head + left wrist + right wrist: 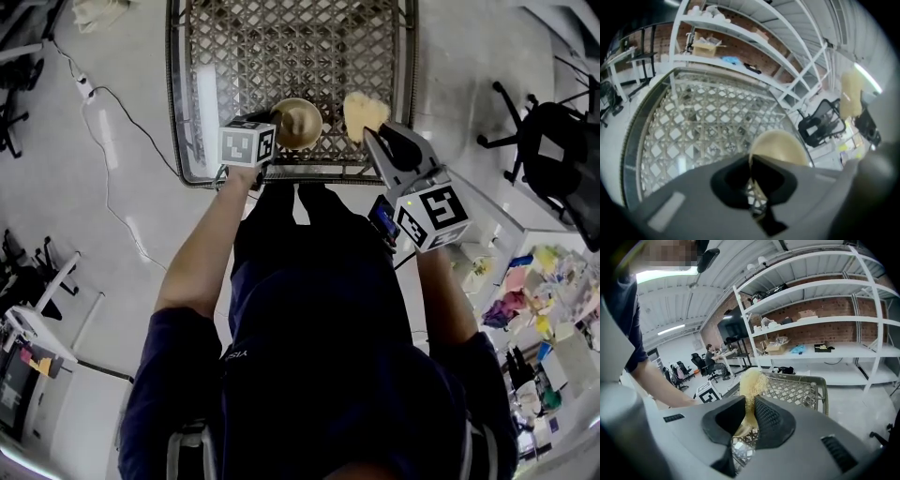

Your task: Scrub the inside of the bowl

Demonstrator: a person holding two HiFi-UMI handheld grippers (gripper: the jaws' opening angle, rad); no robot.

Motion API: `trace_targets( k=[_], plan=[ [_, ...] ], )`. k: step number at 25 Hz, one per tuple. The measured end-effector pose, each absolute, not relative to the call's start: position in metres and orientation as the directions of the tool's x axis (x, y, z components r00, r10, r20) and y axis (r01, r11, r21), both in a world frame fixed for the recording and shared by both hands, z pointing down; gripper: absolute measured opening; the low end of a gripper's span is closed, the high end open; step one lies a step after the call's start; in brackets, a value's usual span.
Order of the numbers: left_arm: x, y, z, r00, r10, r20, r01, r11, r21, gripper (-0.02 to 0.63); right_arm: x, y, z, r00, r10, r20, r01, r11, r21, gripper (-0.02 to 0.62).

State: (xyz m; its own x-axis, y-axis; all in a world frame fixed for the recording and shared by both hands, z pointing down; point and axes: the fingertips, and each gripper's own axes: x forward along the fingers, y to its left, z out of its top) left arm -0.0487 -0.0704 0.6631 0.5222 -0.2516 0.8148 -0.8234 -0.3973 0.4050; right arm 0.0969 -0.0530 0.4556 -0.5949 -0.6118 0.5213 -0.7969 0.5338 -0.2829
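Note:
A small gold-coloured bowl (298, 122) is held above the near edge of a metal lattice table (244, 56), with my left gripper (267, 131) shut on its rim. In the left gripper view the bowl (780, 146) stands on edge just past the jaws (751, 180). My right gripper (373, 131) is shut on a pale yellow mesh scrubber (364, 112), held a short way right of the bowl and apart from it. In the right gripper view the scrubber (752, 383) sticks up between the jaws (749, 416).
The lattice table's dark rim (281, 173) runs just under both grippers. A black office chair (553, 150) stands to the right, a cluttered table (539, 291) at lower right, and a cable (112, 122) trails over the floor at left. White shelving (811, 319) stands beyond the table.

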Motion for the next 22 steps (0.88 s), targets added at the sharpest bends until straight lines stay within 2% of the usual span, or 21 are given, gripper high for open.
trace_targets(
  k=[6, 11, 14, 17, 20, 22],
  plan=[
    [-0.044, -0.079, 0.611, 0.528, -0.266, 0.807, -0.793, -0.494, 0.356, 0.009, 0.072, -0.059, 0.434, -0.623, -0.578, 0.527, -0.733, 0.667, -0.135, 0.057],
    [-0.037, -0.081, 0.557, 0.534, -0.248, 0.809, -0.745, -0.590, 0.311, 0.008, 0.037, -0.059, 0.415, -0.623, -0.534, 0.572, -0.547, 0.820, 0.171, 0.057],
    [-0.032, -0.083, 0.532, 0.547, -0.217, 0.808, -0.708, -0.636, 0.308, 0.008, 0.019, -0.055, 0.412, -0.589, -0.543, 0.599, -0.340, 0.838, 0.427, 0.057],
    [-0.031, -0.084, 0.513, 0.553, -0.172, 0.815, -0.662, -0.686, 0.304, 0.008, 0.004, -0.044, 0.414, -0.571, -0.558, 0.602, -0.068, 0.763, 0.643, 0.057],
    [-0.035, -0.083, 0.497, 0.548, -0.114, 0.829, -0.616, -0.725, 0.308, 0.008, -0.007, -0.030, 0.421, -0.568, -0.559, 0.604, 0.208, 0.613, 0.762, 0.055],
    [-0.038, -0.081, 0.491, 0.535, -0.072, 0.842, -0.586, -0.750, 0.308, 0.008, -0.010, -0.024, 0.426, -0.572, -0.543, 0.615, 0.327, 0.537, 0.778, 0.055]
  ],
)
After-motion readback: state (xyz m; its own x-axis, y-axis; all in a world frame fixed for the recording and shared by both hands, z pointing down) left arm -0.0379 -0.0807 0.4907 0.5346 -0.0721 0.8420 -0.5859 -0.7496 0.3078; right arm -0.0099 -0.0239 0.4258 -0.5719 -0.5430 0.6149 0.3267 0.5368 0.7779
